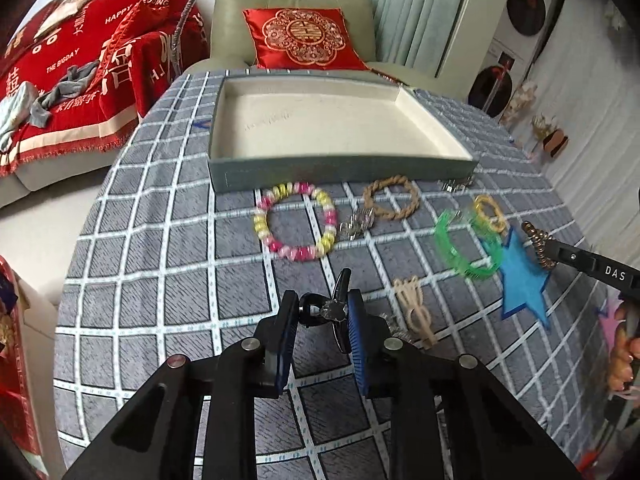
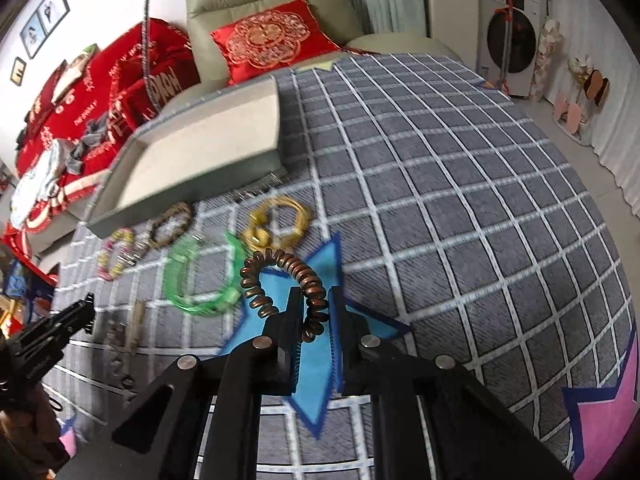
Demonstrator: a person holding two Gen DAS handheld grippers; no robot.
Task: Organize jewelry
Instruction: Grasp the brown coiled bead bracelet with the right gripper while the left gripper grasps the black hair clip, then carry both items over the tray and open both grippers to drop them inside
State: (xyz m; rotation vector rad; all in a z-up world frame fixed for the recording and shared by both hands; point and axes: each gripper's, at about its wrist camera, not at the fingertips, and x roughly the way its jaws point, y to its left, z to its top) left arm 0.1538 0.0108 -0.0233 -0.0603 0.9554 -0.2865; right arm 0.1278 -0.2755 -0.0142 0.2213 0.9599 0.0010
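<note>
Left gripper [image 1: 322, 314] grips a black hair clip [image 1: 332, 312]; right gripper [image 2: 314, 316] grips a brown coil tie [image 2: 288, 280]. Both picks look done. Next, carry them into the empty box [image 1: 340, 168]

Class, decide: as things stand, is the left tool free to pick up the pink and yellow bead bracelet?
Probably not yet: the left tool is shut on a black hair clip. The bracelet itself lies uncovered ahead.

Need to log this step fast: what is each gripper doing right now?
Left gripper: shut on a black hair clip.
Right gripper: shut on a brown spiral hair tie.
</note>
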